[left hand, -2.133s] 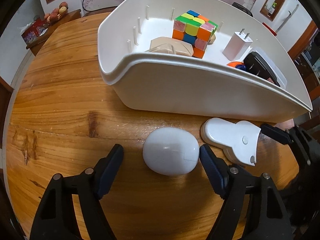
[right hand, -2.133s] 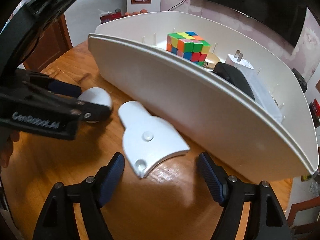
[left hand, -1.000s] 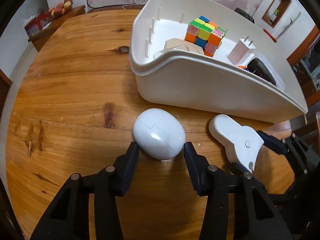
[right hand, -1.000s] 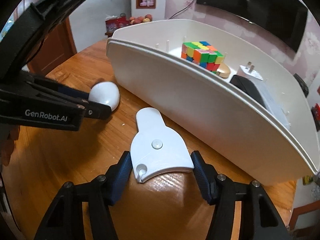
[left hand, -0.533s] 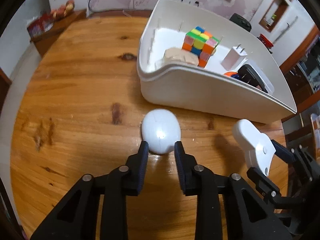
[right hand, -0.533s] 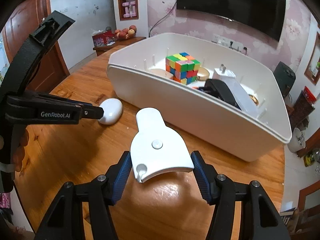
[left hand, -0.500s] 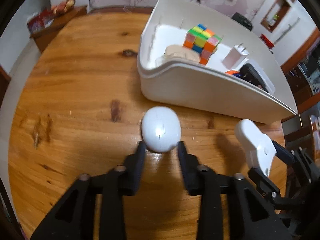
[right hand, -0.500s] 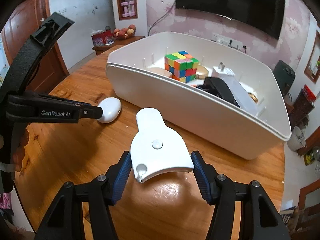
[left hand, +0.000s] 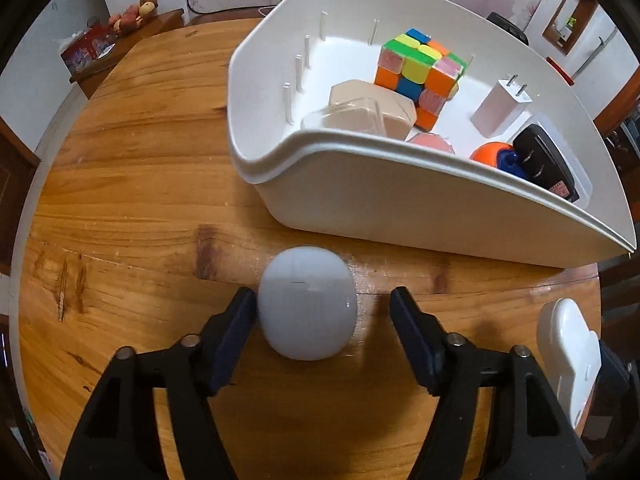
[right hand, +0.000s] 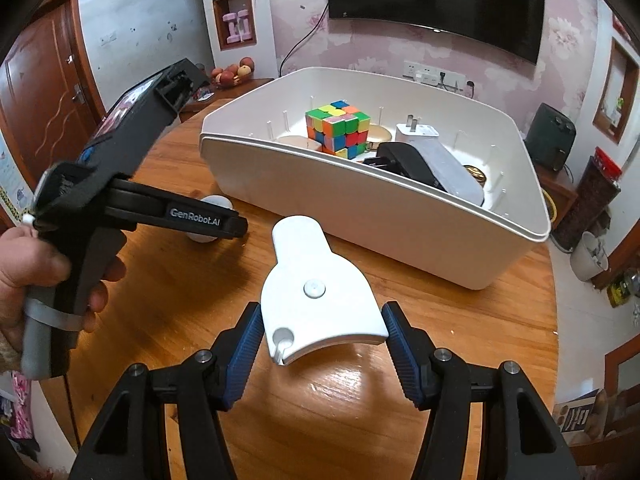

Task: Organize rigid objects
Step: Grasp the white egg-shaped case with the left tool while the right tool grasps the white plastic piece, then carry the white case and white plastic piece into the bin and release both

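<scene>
On the wooden tabletop (left hand: 132,184), left wrist view: the left hand-held gripper (left hand: 322,332) stands wide. Its left pad touches or nearly touches the white egg-shaped case (left hand: 307,307); the right pad is clear of it. Case outline is soft with blur, and whether it rests on the wood or is slightly lifted cannot be told.

Beyond the case sits the white bin (left hand: 400,200). Its near wall hides the lower parts of the contents. Visible from left: a beige block under a clear cover (left hand: 360,114), a colour cube (left hand: 420,76), a white plug adapter (left hand: 500,108), an orange and blue item (left hand: 498,156) only partly seen, and a black charger (left hand: 546,168) with a small label too fine to read.

At the far right edge, the white flat part (left hand: 568,352) is cut off by the right device's body.

Right wrist view, from left: a hand (right hand: 24,264) holds the left hand-held gripper (right hand: 224,226), whose arm reads "GenRobot.AI". That arm covers most of the egg-shaped case (right hand: 208,220). In the centre, the right hand-held gripper (right hand: 322,344) is closed moderately wide on the white flat part (right hand: 320,292), both blue ribbed pads against its broad curved end. The narrow end points toward the bin (right hand: 380,216). The part seems raised above the tabletop (right hand: 344,408), though contact cannot be confirmed. A black television (right hand: 436,0) hangs on the wall behind.
</scene>
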